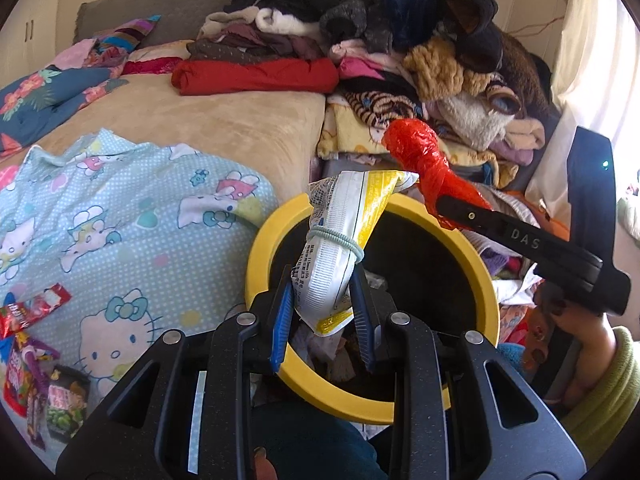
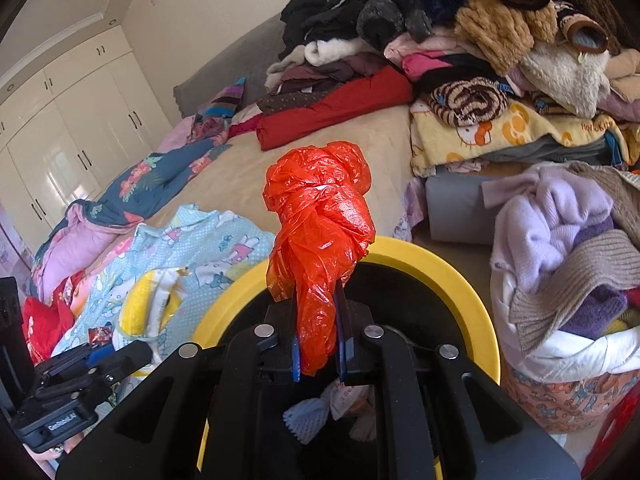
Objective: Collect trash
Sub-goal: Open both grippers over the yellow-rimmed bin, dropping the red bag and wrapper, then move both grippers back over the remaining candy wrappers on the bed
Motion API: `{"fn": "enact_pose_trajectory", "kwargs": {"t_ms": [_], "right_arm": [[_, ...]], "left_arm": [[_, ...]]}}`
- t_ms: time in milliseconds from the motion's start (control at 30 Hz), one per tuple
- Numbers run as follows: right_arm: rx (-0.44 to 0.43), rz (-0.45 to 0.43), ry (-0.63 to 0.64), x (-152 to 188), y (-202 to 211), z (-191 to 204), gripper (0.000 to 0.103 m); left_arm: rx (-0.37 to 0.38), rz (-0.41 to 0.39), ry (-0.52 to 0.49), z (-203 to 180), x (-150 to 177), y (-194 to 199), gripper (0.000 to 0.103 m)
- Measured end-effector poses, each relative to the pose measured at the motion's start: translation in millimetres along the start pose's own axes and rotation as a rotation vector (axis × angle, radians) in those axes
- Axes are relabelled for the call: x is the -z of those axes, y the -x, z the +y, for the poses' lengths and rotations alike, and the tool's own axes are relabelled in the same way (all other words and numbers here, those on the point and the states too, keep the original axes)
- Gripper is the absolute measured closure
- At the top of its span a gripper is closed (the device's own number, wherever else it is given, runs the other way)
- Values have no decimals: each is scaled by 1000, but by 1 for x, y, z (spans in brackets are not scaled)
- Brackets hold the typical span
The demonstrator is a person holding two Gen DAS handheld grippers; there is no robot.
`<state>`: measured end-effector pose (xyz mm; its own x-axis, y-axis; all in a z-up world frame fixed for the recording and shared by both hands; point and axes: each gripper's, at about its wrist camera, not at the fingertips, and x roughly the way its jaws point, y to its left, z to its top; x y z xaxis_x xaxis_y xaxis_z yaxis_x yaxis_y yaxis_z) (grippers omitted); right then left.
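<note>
A round bin with a yellow rim [image 1: 256, 264] [image 2: 460, 276] stands beside the bed, with crumpled paper trash inside. My left gripper [image 1: 322, 300] is shut on a white and yellow snack packet [image 1: 344, 236] bound by a hair tie, holding it over the bin's mouth. My right gripper [image 2: 318, 332] is shut on a knotted red plastic bag [image 2: 320, 208], also above the bin. In the left wrist view the red bag [image 1: 416, 152] and the right gripper [image 1: 452, 210] come in from the right. The packet [image 2: 148, 304] shows at the left of the right wrist view.
Several snack wrappers [image 1: 36, 344] lie on a light blue cartoon-print sheet [image 1: 132, 216] on the bed. A big pile of folded clothes [image 1: 360, 40] fills the far side. A basket of knitwear [image 2: 568, 272] stands right of the bin. White wardrobes [image 2: 60, 128] line the far wall.
</note>
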<state>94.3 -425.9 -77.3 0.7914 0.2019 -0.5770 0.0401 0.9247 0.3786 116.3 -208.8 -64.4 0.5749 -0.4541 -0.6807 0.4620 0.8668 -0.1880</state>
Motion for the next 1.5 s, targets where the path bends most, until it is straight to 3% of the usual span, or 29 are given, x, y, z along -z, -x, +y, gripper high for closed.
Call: {"fn": "enact_pose_trajectory", "kwargs": {"t_ms": [433, 467, 533, 567, 600, 733, 800, 933, 1000, 1167, 1500], "right_arm": [[-14, 57, -38, 1, -6, -22, 88], [-20, 67, -51, 1, -7, -24, 86], [-24, 67, -85, 1, -7, -29, 68], [-25, 59, -101, 0, -5, -31, 55], [-26, 53, -112, 0, -4, -33, 49], [-12, 33, -117, -2, -1, -33, 42], [0, 26, -108, -2, -1, -28, 36], [10, 8, -72, 0, -1, -15, 34], [23, -15, -51, 0, 1, -7, 25], [24, -76, 10, -1, 9, 23, 16], [-5, -137, 96, 1, 21, 70, 12]], "left_arm": [[-9, 72, -17, -5, -5, -37, 82], [-5, 77, -16, -5, -6, -38, 81], [6, 75, 1, -2, -6, -38, 75], [11, 68, 12, 0, -6, -36, 67], [15, 62, 21, 1, -7, -34, 59], [0, 21, 43, 9, -6, -20, 34], [-13, -9, 61, 13, -5, -11, 11], [-57, -46, 93, 23, -4, 5, 11], [-81, -58, 92, 26, -4, 10, 11], [-115, -90, 104, 39, 0, 28, 11], [-171, -177, 127, 66, -4, 67, 11]]}}
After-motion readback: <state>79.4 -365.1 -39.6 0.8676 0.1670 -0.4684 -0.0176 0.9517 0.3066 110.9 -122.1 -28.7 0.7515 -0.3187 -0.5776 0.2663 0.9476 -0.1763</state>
